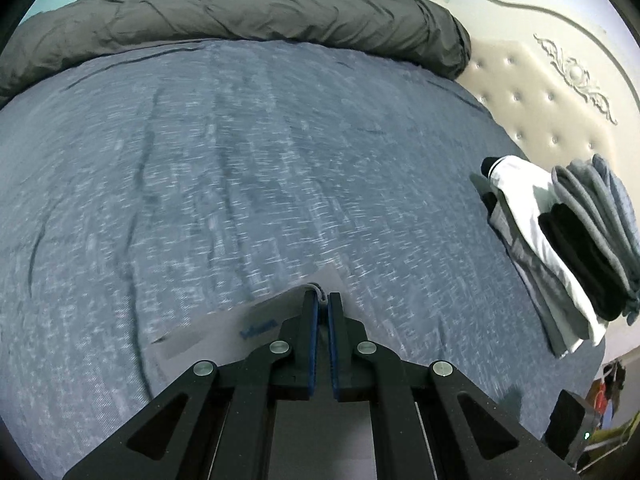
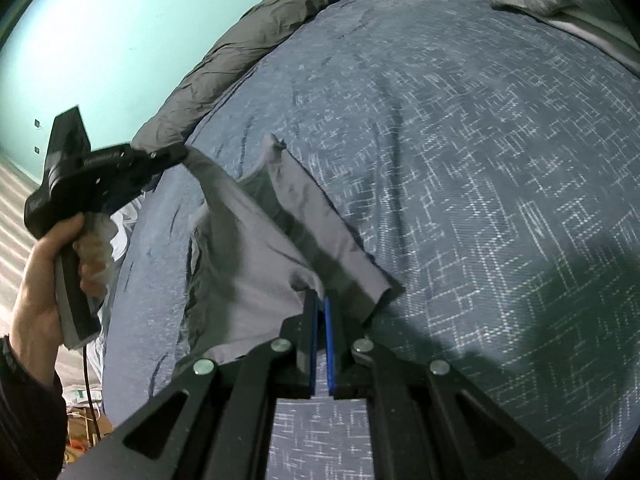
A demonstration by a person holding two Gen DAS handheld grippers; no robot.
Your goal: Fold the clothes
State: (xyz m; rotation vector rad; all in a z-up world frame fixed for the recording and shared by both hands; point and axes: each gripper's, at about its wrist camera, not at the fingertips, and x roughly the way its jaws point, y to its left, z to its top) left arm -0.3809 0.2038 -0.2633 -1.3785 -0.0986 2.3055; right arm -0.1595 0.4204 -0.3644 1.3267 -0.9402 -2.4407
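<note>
A light grey garment (image 2: 256, 256) hangs spread between both grippers above the blue patterned bed cover (image 2: 460, 160). My right gripper (image 2: 322, 300) is shut on the garment's near edge, with a folded flap drooping to the right of its fingers. The left gripper (image 2: 182, 155), held in a person's hand (image 2: 44, 280), pinches the garment's far corner at the left of the right wrist view. In the left wrist view my left gripper (image 1: 323, 298) is shut on the same grey garment (image 1: 224, 332), whose cloth with a blue printed mark trails down to the left. The view is blurred.
A rolled dark grey duvet (image 1: 240, 12) lies along the far side of the bed. A stack of folded clothes (image 1: 560, 240) in white, black and grey sits at the right by the cream padded headboard (image 1: 540, 92). A teal wall (image 2: 120, 32) stands behind.
</note>
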